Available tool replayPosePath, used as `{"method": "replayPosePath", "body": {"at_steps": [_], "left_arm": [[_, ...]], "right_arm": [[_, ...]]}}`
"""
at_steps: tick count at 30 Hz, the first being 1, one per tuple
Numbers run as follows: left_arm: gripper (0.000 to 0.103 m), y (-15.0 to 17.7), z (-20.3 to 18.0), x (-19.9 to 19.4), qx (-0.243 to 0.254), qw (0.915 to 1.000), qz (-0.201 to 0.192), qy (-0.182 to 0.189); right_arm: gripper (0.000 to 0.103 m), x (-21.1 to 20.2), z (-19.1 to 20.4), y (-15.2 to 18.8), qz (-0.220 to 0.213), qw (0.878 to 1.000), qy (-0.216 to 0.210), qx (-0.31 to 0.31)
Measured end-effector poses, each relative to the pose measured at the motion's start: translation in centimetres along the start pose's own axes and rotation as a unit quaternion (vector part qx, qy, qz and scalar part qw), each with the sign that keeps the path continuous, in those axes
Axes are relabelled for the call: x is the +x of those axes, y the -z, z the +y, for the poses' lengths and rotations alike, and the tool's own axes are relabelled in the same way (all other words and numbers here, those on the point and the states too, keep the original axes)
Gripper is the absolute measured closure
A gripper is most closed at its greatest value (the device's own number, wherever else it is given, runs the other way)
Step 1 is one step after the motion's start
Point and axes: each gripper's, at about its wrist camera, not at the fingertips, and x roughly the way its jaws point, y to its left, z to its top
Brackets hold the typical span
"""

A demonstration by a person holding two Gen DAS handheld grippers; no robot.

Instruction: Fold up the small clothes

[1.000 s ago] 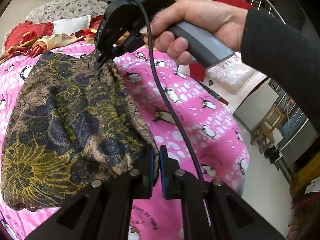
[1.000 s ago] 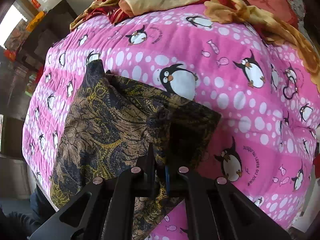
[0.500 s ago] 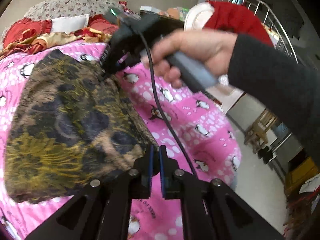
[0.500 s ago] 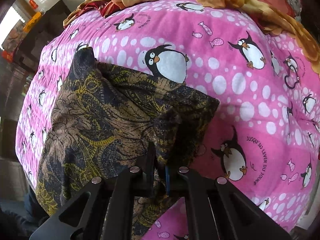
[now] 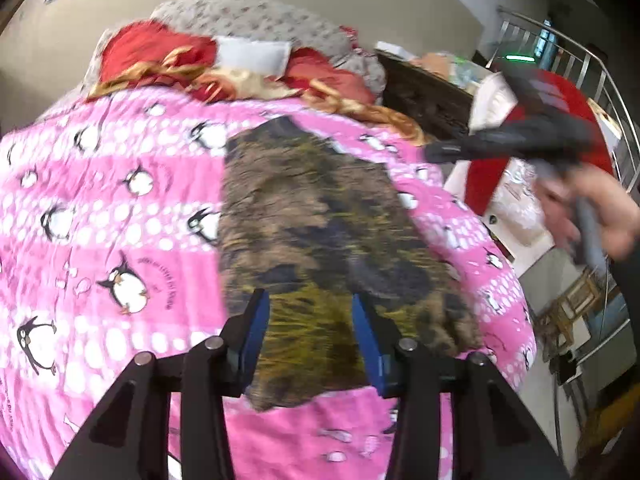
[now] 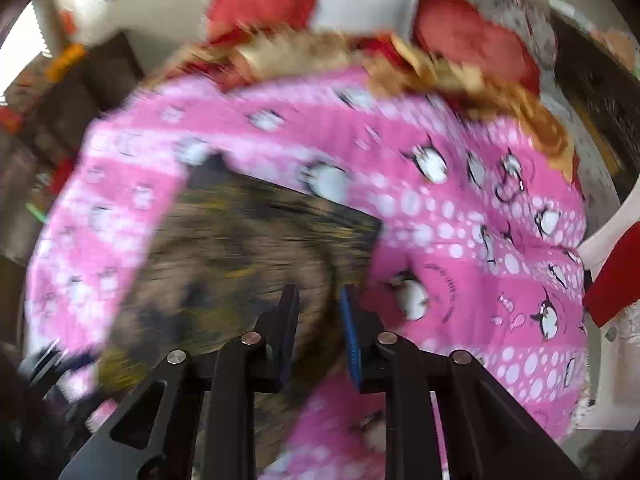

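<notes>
A small garment [image 5: 320, 208] in a brown, black and yellow print lies flat on the pink penguin blanket [image 5: 120, 220]. My left gripper [image 5: 312, 320] hovers over the garment's near end. Its jaws are opening and nothing is pinched between the blue pads [image 5: 256, 332]. In the blurred right wrist view the same garment [image 6: 248, 248] sits left of centre. My right gripper [image 6: 320, 312] is above its right edge, jaws opening, and the cloth lies loose below them. The left wrist view shows the right gripper [image 5: 520, 140] blurred at the far right, off the cloth, held by a hand [image 5: 600, 216].
Red and gold bedding with a white pillow [image 5: 252, 54] is heaped at the head of the bed. A dark cabinet [image 5: 424, 100] and a metal rack with a red cloth [image 5: 560, 92] stand on the right. The blanket's edge drops to the floor at the right.
Both grippers held corners of the garment and have let go, their jaws parting. Both have pulled back from it. The garment now lies flat on the blanket.
</notes>
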Motion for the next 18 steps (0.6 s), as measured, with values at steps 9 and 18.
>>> {"method": "replayPosePath", "body": {"at_steps": [9, 18], "left_arm": [[0.067, 0.2, 0.1, 0.7, -0.048, 0.9984, 0.028, 0.009], [0.090, 2.7, 0.5, 4.1, -0.023, 0.9973, 0.069, -0.008]], "right_arm": [[0.065, 1.7, 9.8, 10.5, -0.009, 0.995, 0.041, -0.087], [0.070, 3.8, 6.1, 14.8, -0.039, 0.999, 0.020, -0.011]]}}
